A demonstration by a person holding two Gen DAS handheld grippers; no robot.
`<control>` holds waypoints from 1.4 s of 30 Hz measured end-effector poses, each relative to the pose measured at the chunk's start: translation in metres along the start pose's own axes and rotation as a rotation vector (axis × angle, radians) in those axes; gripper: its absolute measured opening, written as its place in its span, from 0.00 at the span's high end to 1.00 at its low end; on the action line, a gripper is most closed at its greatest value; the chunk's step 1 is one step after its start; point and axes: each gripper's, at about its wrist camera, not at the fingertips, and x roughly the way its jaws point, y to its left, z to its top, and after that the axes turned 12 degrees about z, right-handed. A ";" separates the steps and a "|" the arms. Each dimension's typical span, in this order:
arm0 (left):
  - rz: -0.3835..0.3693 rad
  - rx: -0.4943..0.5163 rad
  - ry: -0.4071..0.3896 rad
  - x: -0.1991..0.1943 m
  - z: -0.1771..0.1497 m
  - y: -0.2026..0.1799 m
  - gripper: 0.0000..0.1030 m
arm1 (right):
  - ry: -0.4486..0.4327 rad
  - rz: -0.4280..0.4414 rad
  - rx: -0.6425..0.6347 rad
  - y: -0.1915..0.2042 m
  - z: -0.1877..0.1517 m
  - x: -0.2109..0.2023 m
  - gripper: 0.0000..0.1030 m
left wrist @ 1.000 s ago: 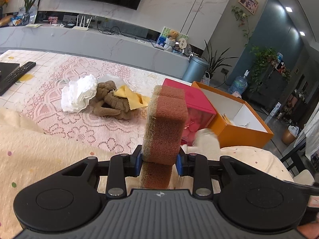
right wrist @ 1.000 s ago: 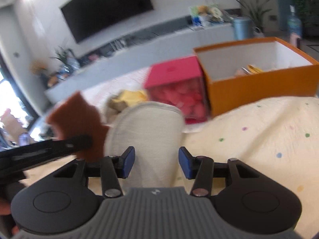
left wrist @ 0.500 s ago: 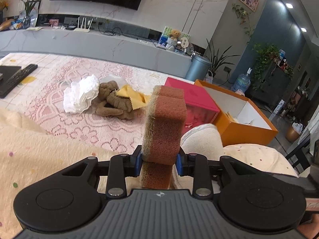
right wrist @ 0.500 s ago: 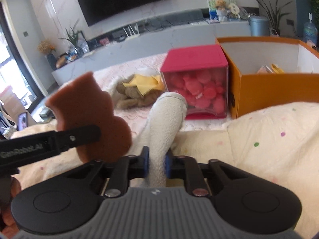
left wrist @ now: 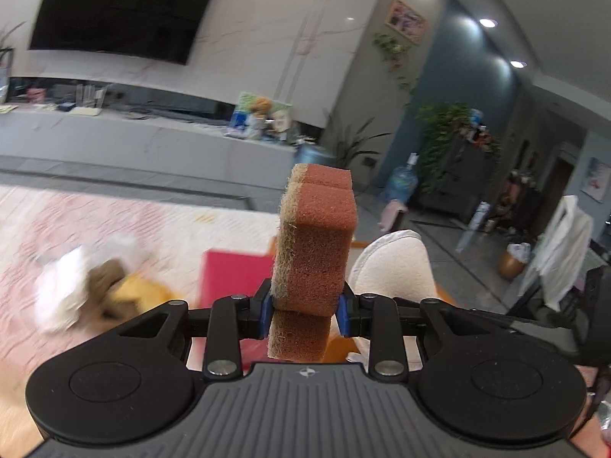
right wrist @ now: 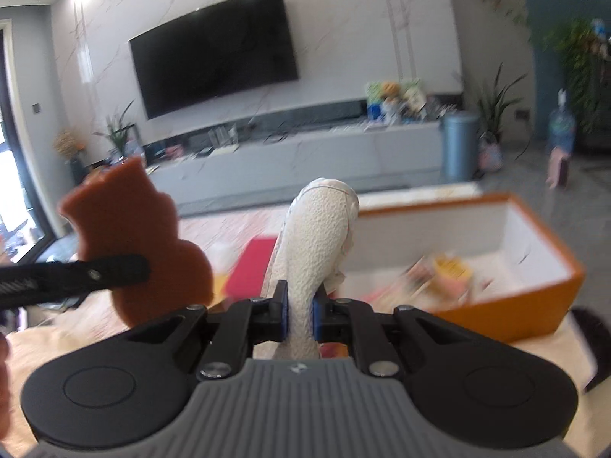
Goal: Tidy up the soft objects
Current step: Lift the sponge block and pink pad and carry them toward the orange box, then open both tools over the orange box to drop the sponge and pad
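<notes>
Left gripper (left wrist: pixel 305 315) clamps the brown sponge (left wrist: pixel 314 244); right gripper (right wrist: pixel 299 315) pinches the white slipper (right wrist: pixel 317 236). Either could miss the orange box (right wrist: pixel 550 297) ahead if released early.

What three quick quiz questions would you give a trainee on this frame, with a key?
1. True or false: the left claw is shut on the brown sponge.
2. Which does the right claw hold? A) the cream insole B) the yellow cloth C) the red-lidded box
3. Fill in: in the right wrist view, the open container to the right of the cream insole is the ____ box.

Key: 1 true; 2 A; 3 orange.
</notes>
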 end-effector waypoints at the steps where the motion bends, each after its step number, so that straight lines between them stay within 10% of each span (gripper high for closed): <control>1: -0.010 0.005 0.007 0.007 0.005 -0.008 0.65 | -0.010 -0.014 -0.010 -0.006 0.006 -0.001 0.90; 21: -0.189 -0.004 0.305 0.192 0.055 -0.076 0.65 | 0.095 -0.180 0.030 -0.167 0.069 0.053 0.90; 42: 0.135 0.259 0.578 0.269 0.025 -0.076 0.65 | 0.388 0.060 0.117 -0.180 0.041 0.192 0.90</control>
